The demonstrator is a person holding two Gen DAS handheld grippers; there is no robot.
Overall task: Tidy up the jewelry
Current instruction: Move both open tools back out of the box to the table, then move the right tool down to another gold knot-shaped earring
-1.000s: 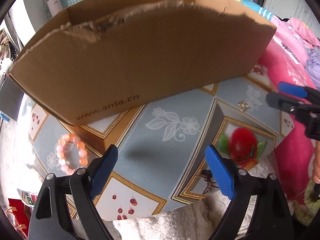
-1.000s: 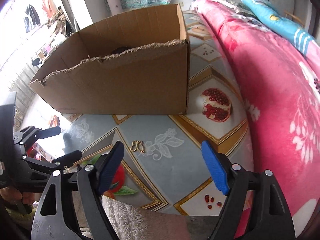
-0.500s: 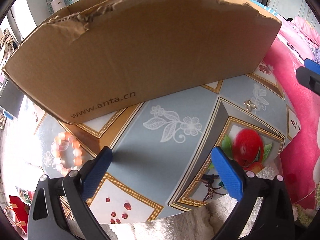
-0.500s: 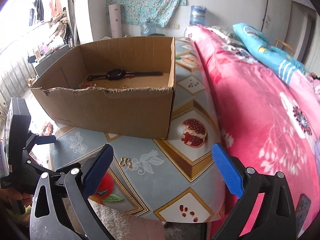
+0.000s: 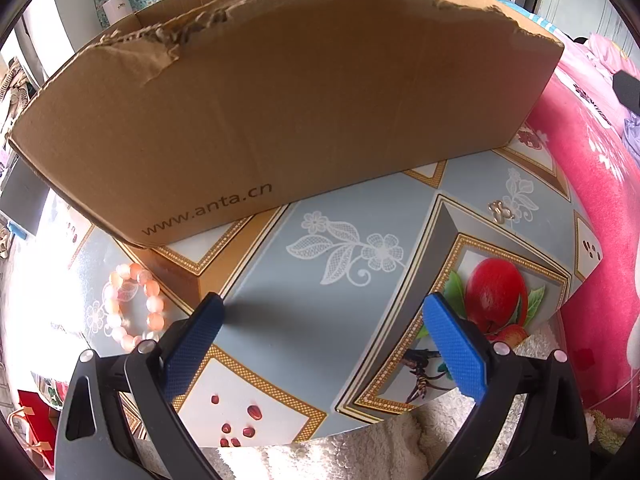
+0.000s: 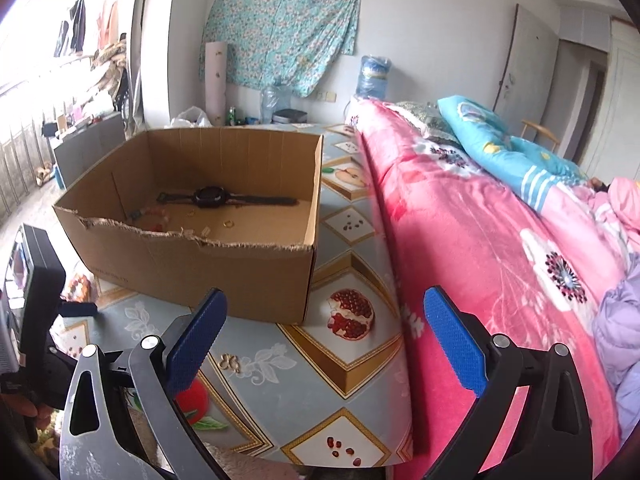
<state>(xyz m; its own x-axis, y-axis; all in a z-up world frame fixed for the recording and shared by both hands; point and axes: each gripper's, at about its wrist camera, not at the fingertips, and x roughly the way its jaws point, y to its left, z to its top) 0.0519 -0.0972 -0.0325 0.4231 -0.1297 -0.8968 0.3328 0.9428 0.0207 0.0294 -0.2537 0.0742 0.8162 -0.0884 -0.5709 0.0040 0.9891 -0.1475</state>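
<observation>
While both my left claw (image 5: 320,322) and right claw (image 6: 325,318) hang spread and empty, the cardboard box (image 5: 280,120) fills the upper frame (pink bead bracelet (image 5: 132,306) lower left, gold clasp (image 5: 502,211) right) on the surface (image 5: 300,340).

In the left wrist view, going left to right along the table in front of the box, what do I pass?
Pink bead bracelet → left gripper, open and empty, over the white lace flower print → small gold ornament → printed red apple → pink floral blanket. The cardboard box spans the back.
</observation>
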